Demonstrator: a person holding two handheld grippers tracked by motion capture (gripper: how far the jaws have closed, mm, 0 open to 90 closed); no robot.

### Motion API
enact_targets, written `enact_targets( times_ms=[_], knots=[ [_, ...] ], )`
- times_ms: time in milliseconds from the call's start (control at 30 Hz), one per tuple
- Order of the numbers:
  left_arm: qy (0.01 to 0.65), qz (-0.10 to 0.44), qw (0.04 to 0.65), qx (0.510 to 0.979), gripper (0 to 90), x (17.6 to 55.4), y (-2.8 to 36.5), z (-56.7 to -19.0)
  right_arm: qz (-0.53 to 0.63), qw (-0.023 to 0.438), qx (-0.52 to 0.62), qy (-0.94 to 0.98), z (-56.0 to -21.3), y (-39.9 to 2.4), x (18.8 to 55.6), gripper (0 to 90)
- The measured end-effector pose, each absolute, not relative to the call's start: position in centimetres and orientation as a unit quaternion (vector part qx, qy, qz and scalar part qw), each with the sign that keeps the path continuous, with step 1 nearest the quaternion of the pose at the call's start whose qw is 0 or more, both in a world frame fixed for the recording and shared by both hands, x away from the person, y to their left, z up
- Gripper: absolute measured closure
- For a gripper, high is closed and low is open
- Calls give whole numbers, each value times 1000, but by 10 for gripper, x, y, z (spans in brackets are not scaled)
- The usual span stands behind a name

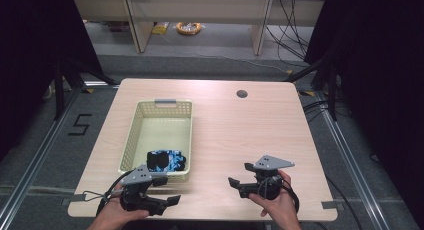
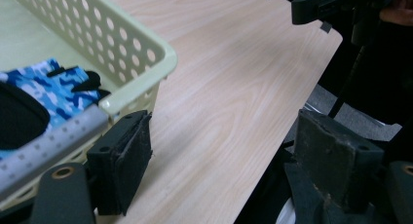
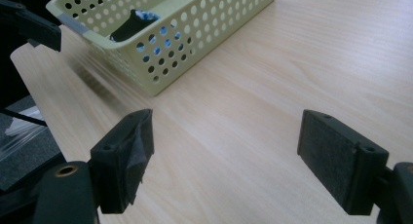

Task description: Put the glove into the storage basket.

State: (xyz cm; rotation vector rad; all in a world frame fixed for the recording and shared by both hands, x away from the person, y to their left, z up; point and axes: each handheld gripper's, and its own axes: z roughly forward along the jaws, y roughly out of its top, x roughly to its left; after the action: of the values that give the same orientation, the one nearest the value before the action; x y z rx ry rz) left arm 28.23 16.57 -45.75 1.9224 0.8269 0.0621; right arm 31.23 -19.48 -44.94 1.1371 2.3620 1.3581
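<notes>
A pale yellow perforated basket (image 1: 187, 135) stands on the left half of the wooden table (image 1: 250, 135). At its near end lies a blue camouflage and black fabric item (image 1: 166, 161). My left gripper (image 1: 169, 190) is at the table's front edge, just outside the basket's near corner, jaws open and empty. My right gripper (image 1: 240, 174) hovers at the front right, open, pointing left toward the basket. The left gripper view shows its open jaws (image 2: 226, 131) beside the basket corner (image 2: 131, 44) and the fabric item (image 2: 53, 87). In the right gripper view, open jaws (image 3: 226, 131) frame bare table before the basket (image 3: 195, 44).
A round cable hole (image 1: 242, 94) sits in the table's far right part. The table's front edge runs just below both hands. Beyond the table are pale shelving legs, cables and a yellow coil (image 1: 188, 27) on the floor.
</notes>
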Motion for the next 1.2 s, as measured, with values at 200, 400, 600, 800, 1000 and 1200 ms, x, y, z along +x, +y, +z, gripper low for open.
enact_targets(
  times_ms=[200, 400, 600, 800, 1000, 1200],
  knots=[
    [339, 27, 481, 808, 209, 276, 167, -471, 451, 85, 393, 797, -462, -197, 303, 218],
    [333, 29, 475, 814, 206, 271, 169, -482, 446, 81, 397, 798, -474, -200, 295, 216],
    [325, 51, 449, 831, 207, 269, 175, -489, 439, 90, 383, 808, -481, -204, 289, 207],
    [332, 50, 461, 822, 206, 264, 175, -493, 402, 89, 386, 826, -488, -205, 281, 184],
    [324, 58, 442, 835, 205, 260, 174, -499, 391, 102, 382, 831, -492, -206, 275, 175],
    [325, 58, 443, 834, 197, 258, 172, -500, 377, 95, 379, 840, -497, -209, 271, 169]
  ],
)
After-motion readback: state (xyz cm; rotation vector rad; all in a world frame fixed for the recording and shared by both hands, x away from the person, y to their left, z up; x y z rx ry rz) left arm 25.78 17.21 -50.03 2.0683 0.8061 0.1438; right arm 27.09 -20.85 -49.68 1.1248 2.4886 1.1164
